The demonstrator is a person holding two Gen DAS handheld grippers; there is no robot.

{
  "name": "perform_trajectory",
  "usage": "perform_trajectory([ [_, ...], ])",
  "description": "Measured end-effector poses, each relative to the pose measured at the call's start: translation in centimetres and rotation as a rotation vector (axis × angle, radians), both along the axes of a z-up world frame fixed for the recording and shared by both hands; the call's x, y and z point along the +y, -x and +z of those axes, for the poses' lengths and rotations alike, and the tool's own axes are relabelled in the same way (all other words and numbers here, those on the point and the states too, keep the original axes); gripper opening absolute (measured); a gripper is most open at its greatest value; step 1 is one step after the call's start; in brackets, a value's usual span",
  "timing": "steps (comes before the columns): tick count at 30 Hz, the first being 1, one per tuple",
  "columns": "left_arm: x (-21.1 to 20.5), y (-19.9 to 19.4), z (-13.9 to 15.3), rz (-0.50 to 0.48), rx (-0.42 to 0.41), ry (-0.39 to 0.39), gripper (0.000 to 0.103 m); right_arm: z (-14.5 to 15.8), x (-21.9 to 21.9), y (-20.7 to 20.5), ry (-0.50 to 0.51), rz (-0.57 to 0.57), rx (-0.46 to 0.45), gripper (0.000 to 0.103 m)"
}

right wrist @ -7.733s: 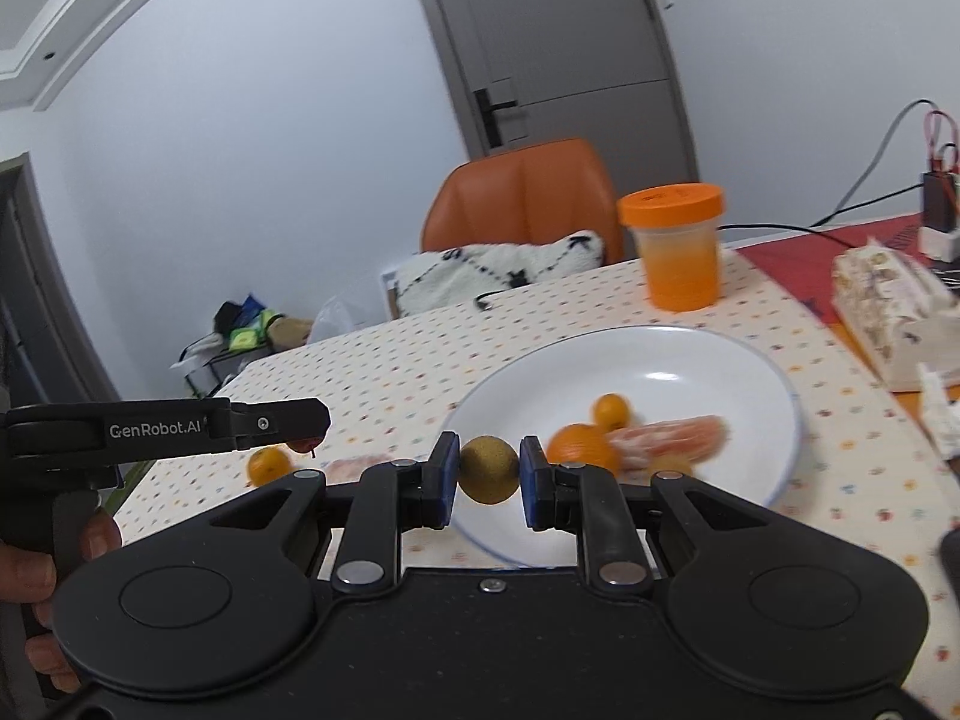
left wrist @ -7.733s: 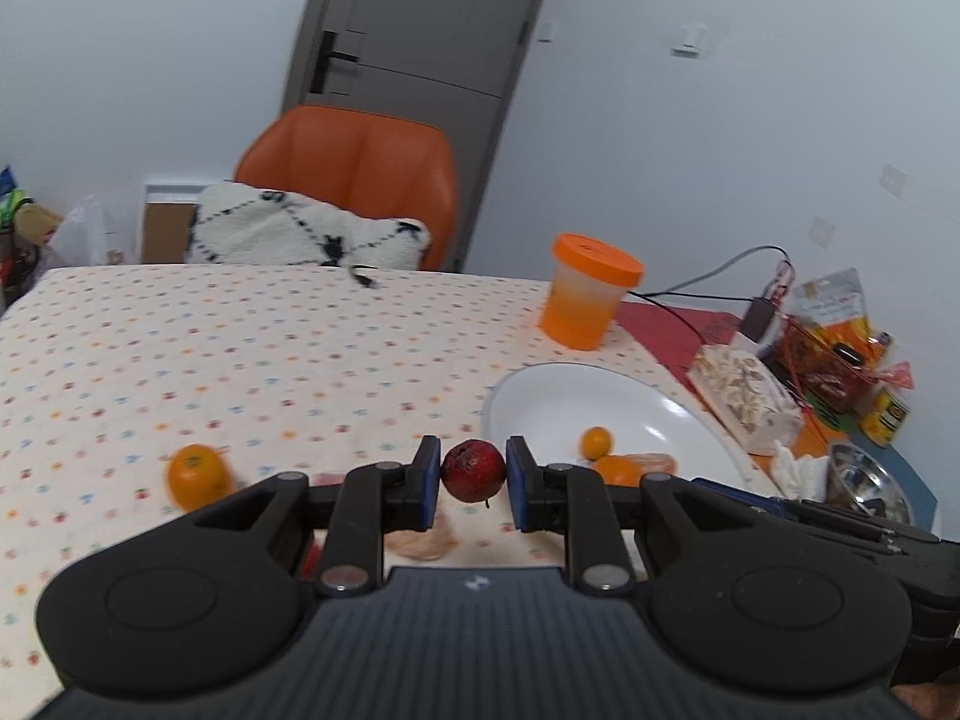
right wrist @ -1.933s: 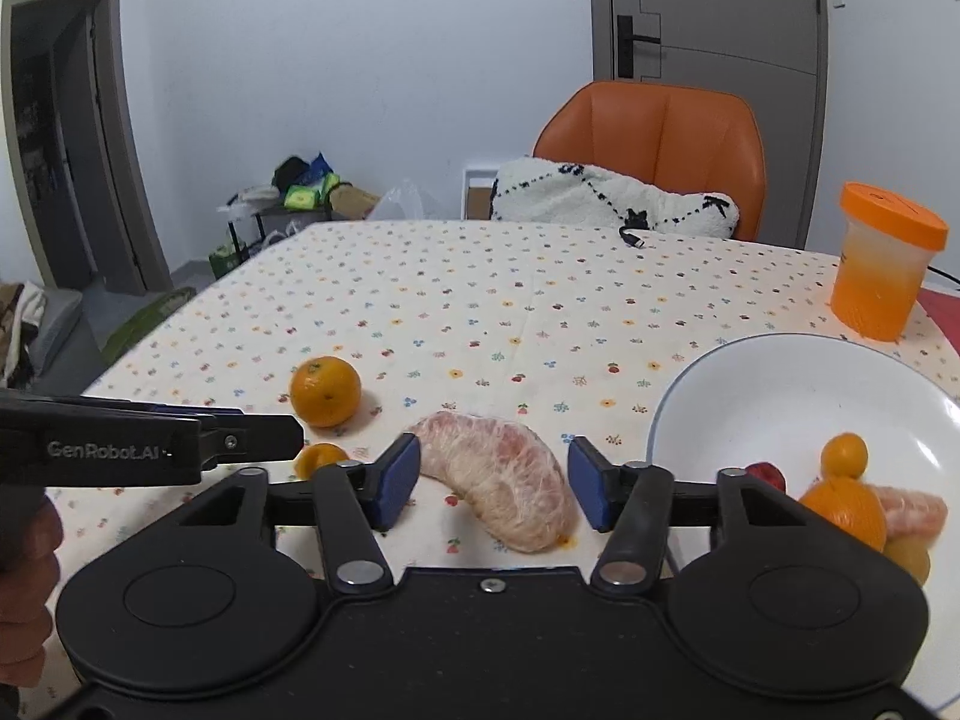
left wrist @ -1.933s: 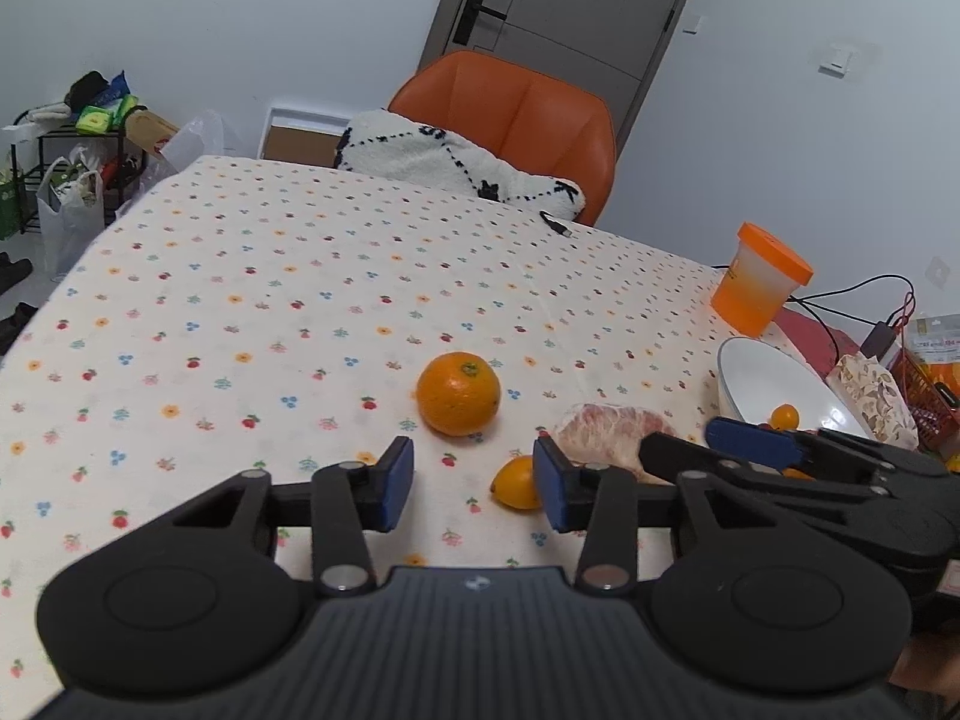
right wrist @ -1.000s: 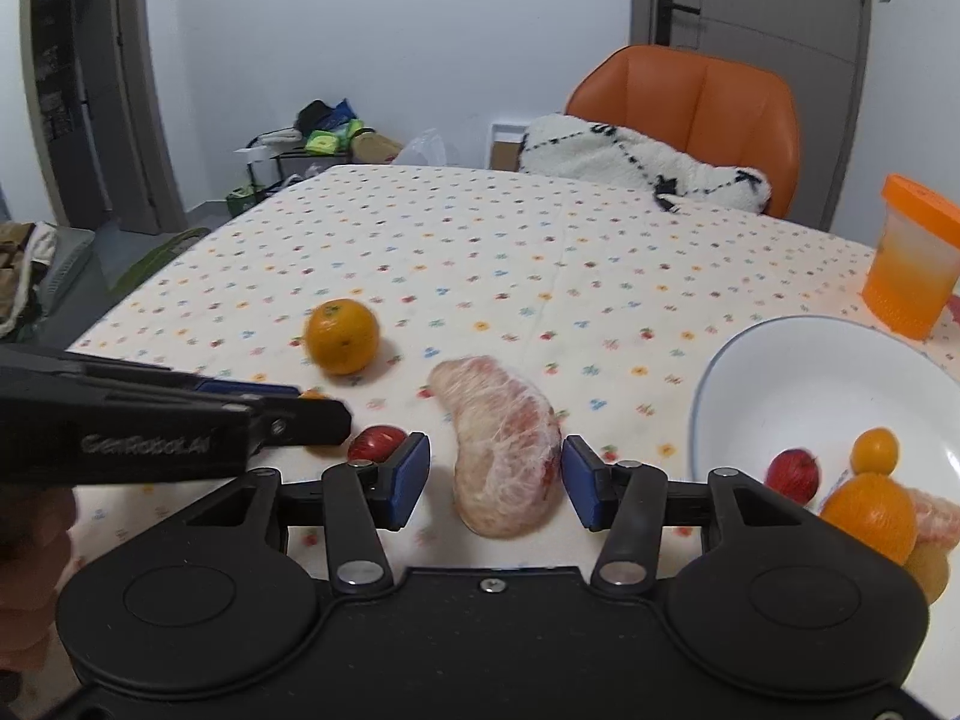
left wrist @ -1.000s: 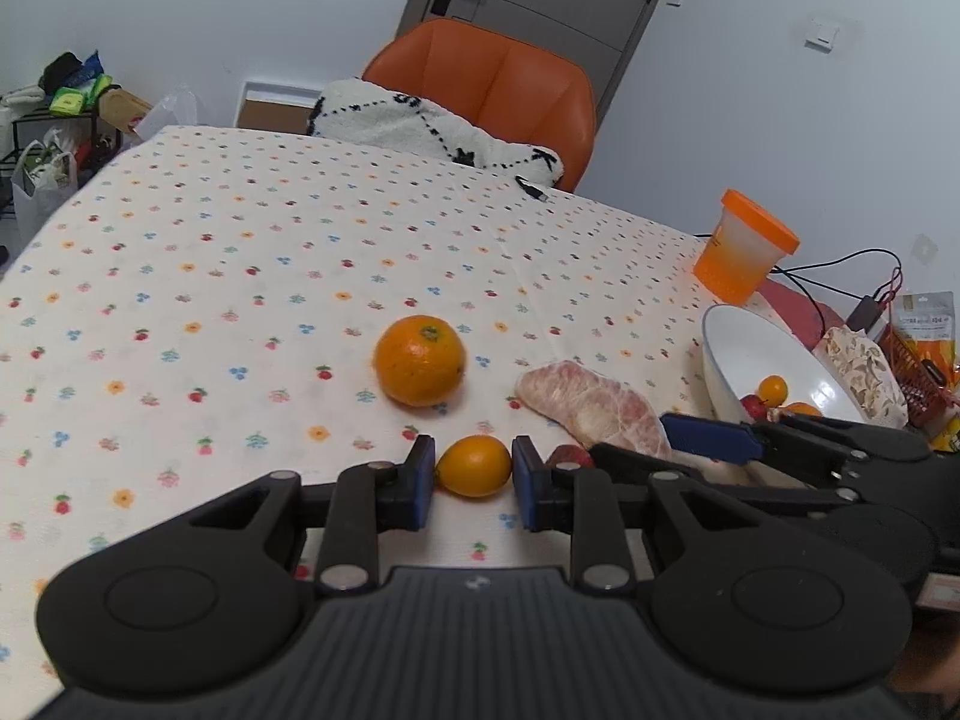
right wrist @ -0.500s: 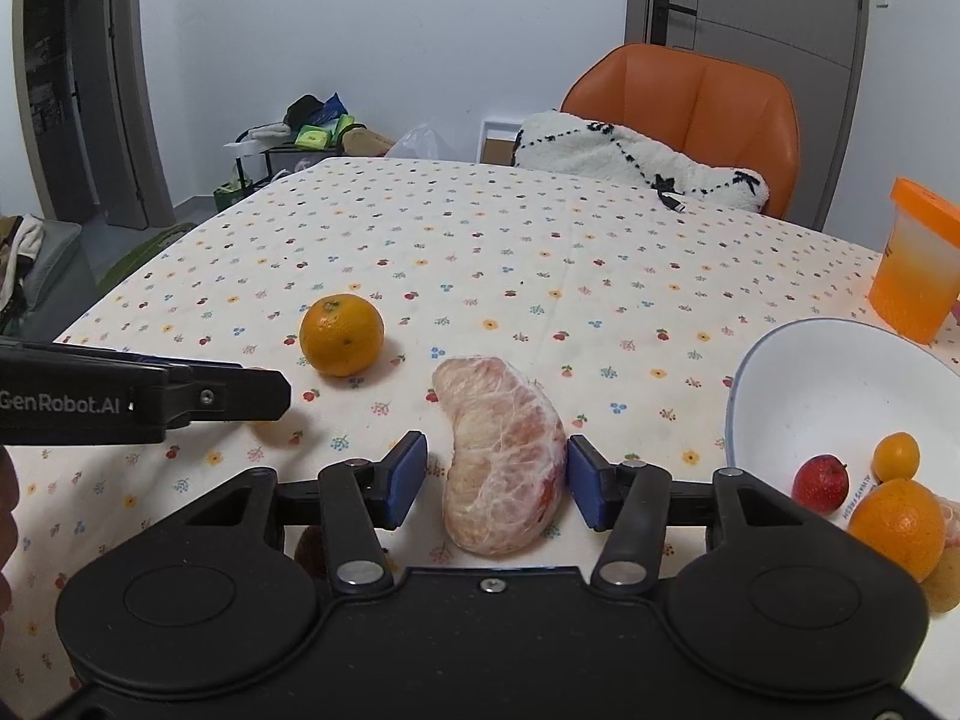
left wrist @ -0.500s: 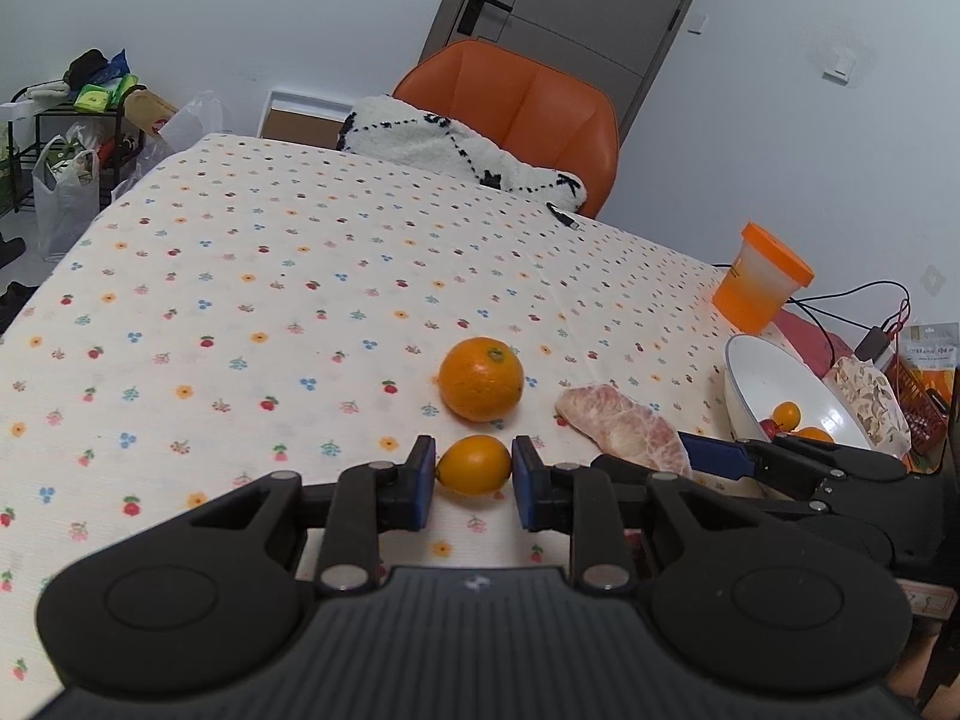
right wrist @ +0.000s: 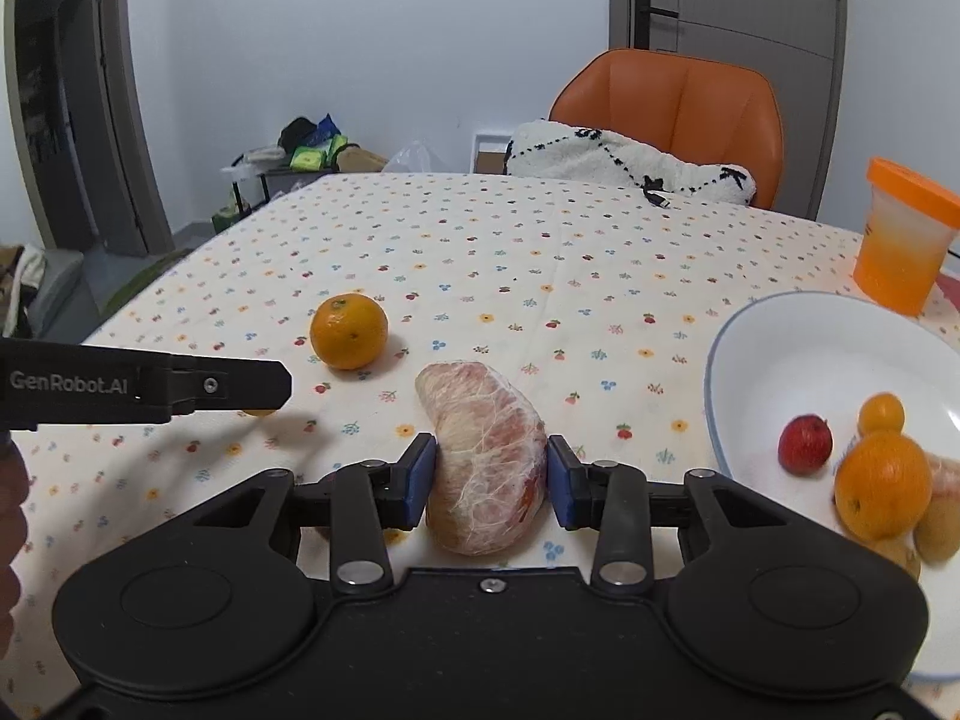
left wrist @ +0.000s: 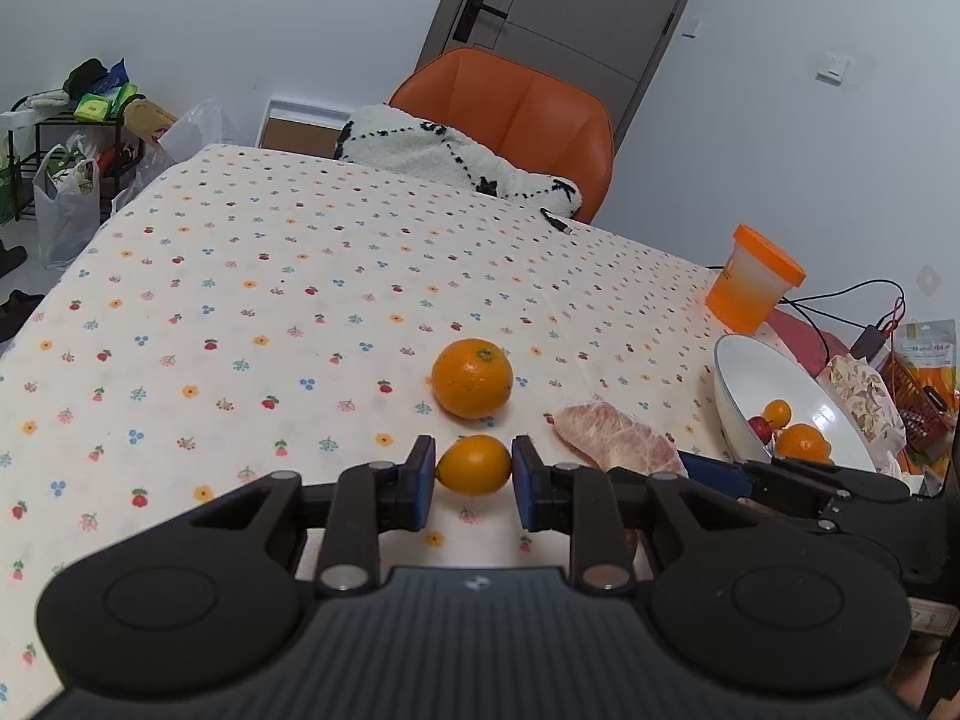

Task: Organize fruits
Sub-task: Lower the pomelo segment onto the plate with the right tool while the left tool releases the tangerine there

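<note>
Kumquat [left wrist: 474,464] sits clamped in left gripper [left wrist: 471,474] jaws; right gripper [right wrist: 487,483] jaws clamp pomelo segment [right wrist: 483,456].

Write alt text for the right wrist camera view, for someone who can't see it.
The right gripper is closed on a peeled pomelo segment above a floral tablecloth. A white plate at right holds several small fruits; an orange sits at left, near the left gripper.

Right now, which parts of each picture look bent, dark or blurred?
Left wrist view: fisheye bends the door; corners are black; the small orange looks sharp. Right wrist view: the doorway curves; the left tool casts a soft shadow on the tablecloth.
</note>
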State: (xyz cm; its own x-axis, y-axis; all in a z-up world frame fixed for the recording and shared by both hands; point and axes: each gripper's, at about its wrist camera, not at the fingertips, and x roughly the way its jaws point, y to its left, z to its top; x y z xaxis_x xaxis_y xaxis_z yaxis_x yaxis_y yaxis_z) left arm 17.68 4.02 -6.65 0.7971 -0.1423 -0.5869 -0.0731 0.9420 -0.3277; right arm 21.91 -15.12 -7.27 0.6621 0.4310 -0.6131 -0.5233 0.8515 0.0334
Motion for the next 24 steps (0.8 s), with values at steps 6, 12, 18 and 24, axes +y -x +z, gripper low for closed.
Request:
perform_trajectory([
  [6, -0.6, 0.4, 1.0, 0.001, -0.019, -0.019, 0.025, 1.0, -1.0, 0.9, -0.047, -0.005, -0.021, 0.037],
  [12, -1.6, 0.8, 2.0, -0.012, -0.045, -0.033, 0.025, 1.9, -2.2, 1.5, -0.073, -0.016, -0.048, 0.037],
  [18, -2.8, 1.1, 2.8, -0.032, -0.065, -0.045, 0.025, 2.4, -3.5, 2.0, -0.092, -0.038, -0.068, 0.037],
  [24, -4.2, 1.1, 3.4, -0.056, -0.082, -0.053, 0.025, 3.1, -5.0, 2.3, -0.107, -0.063, -0.085, 0.037],
])
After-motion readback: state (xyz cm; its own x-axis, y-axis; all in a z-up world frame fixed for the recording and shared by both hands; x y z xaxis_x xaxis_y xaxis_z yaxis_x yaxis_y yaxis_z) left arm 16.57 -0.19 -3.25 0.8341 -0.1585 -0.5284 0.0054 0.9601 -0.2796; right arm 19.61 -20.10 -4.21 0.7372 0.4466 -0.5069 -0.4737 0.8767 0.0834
